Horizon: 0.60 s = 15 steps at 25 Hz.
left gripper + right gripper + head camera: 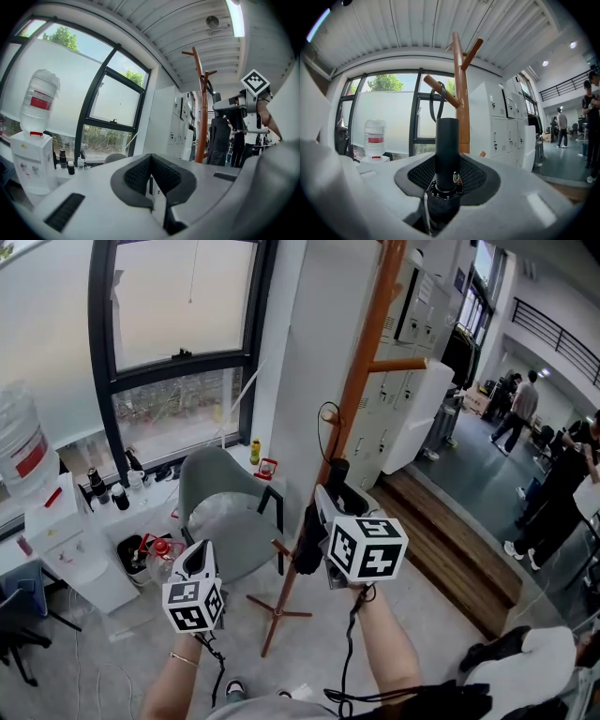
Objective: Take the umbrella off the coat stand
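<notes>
A folded black umbrella (308, 542) hangs beside the orange wooden coat stand (360, 371). My right gripper (334, 491) is shut on its black cylindrical handle (447, 145), which stands upright between the ribbed pads. The umbrella's thin wrist strap (436, 101) loops over a slanted peg (443, 92) of the stand (462, 110). In the left gripper view, the umbrella (218, 140) hangs by the pole (203, 112) with the right gripper (234, 107) on it. My left gripper (199, 557) is held lower and to the left, away from the stand, its pads (140, 174) together with nothing between them.
A grey chair (221, 491) stands left of the stand's crossed feet (277, 611). A water dispenser (58, 532) with a bottle (19, 442) is under the window. White lockers (412, 395) stand behind the pole. People (521, 409) walk at the far right.
</notes>
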### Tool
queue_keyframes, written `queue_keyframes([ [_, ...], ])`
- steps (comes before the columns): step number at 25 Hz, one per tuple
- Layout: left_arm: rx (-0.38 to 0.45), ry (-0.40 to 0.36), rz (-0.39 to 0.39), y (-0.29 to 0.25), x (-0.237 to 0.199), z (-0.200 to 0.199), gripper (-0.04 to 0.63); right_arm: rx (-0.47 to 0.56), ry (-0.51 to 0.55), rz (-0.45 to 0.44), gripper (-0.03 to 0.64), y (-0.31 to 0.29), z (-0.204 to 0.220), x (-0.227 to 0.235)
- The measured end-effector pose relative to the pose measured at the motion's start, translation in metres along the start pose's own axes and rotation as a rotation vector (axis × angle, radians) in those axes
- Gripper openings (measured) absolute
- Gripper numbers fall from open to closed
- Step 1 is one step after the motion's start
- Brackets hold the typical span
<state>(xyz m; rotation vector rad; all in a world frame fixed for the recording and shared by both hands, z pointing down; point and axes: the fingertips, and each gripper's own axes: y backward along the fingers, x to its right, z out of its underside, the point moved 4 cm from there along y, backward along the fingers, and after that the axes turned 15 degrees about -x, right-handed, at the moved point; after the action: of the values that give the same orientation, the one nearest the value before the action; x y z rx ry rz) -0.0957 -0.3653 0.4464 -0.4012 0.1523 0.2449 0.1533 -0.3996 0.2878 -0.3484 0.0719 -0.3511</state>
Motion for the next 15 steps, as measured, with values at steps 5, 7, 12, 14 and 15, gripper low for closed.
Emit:
queue_keyframes([
  [5,0.002,-0.002,0.003,0.002,0.001,0.003,0.003,0.024,-0.005,-0.017,0.153,0.008,-0.006,-0.004],
  [7,0.004,-0.003,0.003,0.004,0.001,0.002,0.003,0.033,-0.004,-0.024,0.153,0.011,-0.009,-0.005],
  [12,0.008,-0.004,0.002,0.006,0.002,0.001,0.003,0.064,0.003,-0.042,0.153,0.021,-0.018,-0.011],
  [14,0.008,-0.004,0.002,0.007,0.001,0.002,0.003,0.078,0.005,-0.058,0.153,0.025,-0.021,-0.015],
  [15,0.009,-0.004,0.002,0.007,0.001,0.001,0.003,0.085,0.005,-0.068,0.153,0.027,-0.023,-0.018],
])
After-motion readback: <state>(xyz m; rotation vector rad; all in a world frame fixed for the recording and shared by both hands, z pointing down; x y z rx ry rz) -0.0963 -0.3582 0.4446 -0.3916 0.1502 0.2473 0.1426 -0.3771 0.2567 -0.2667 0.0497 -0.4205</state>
